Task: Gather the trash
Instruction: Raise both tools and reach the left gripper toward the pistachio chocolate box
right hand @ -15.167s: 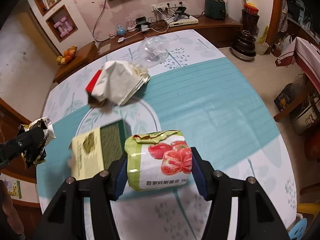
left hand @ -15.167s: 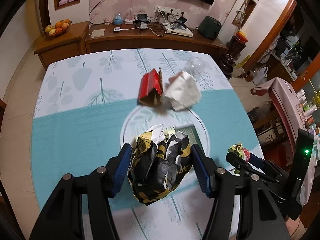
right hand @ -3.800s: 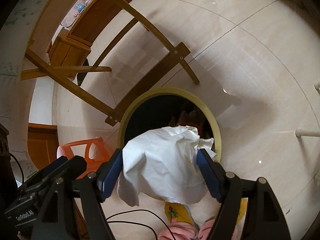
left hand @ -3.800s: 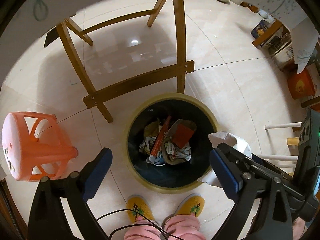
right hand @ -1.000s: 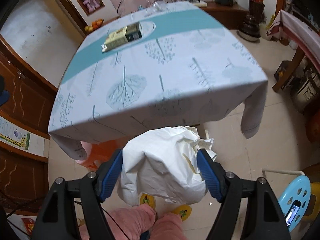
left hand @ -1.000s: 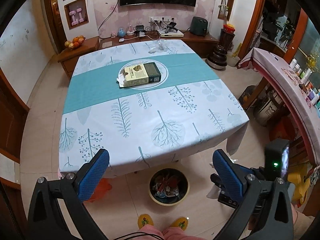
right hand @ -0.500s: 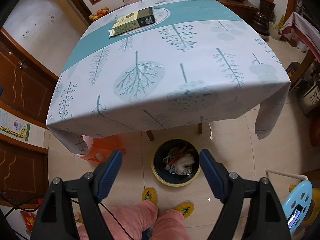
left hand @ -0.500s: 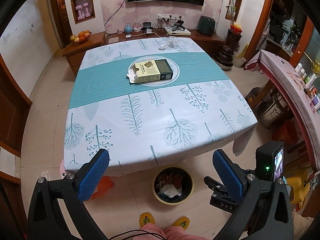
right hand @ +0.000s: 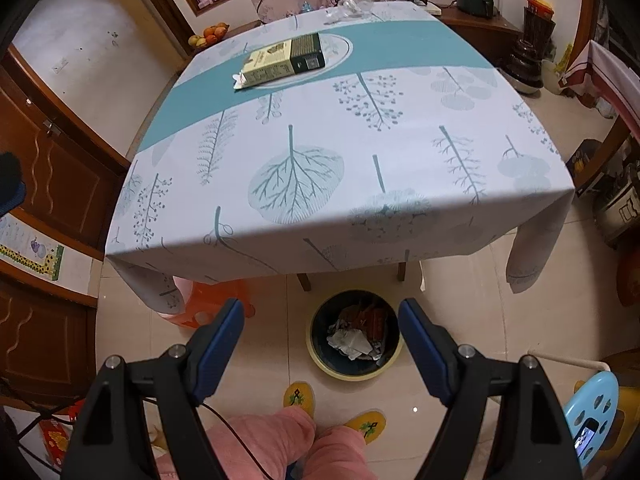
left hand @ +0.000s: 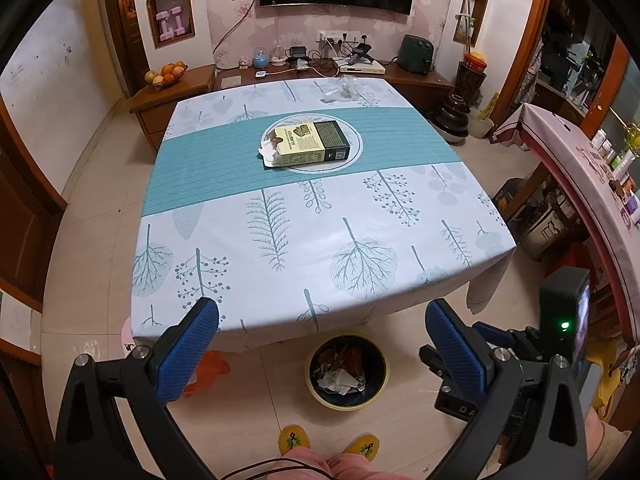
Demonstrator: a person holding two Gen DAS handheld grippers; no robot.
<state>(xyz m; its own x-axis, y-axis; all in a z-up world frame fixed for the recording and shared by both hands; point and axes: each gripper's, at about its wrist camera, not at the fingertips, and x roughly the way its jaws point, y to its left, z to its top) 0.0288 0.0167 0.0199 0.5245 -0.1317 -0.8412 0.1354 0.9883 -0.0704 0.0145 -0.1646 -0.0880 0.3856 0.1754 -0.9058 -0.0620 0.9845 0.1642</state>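
A round yellow-rimmed trash bin (left hand: pixel 347 373) (right hand: pixel 354 334) stands on the floor under the table's near edge, holding crumpled white paper and other wrappers. A cream and dark green box (left hand: pixel 307 144) (right hand: pixel 283 62) lies in the middle of the table (left hand: pixel 280 240) (right hand: pixel 320 160). A clear plastic bag (left hand: pixel 344 89) (right hand: pixel 353 5) lies at the table's far edge. My left gripper (left hand: pixel 322 346) is open and empty, above the floor near the bin. My right gripper (right hand: pixel 321 342) is open and empty over the bin.
An orange plastic stool (right hand: pixel 208 300) stands under the table's left corner. A light blue stool (right hand: pixel 592 408) is at my right. My slippered feet (right hand: pixel 332 408) stand just before the bin. Wooden cabinets (right hand: pixel 48 184) line the left wall.
My right gripper opened and the white crumpled paper it held dropped into the bin. Both grippers rose and tilted up toward the table.
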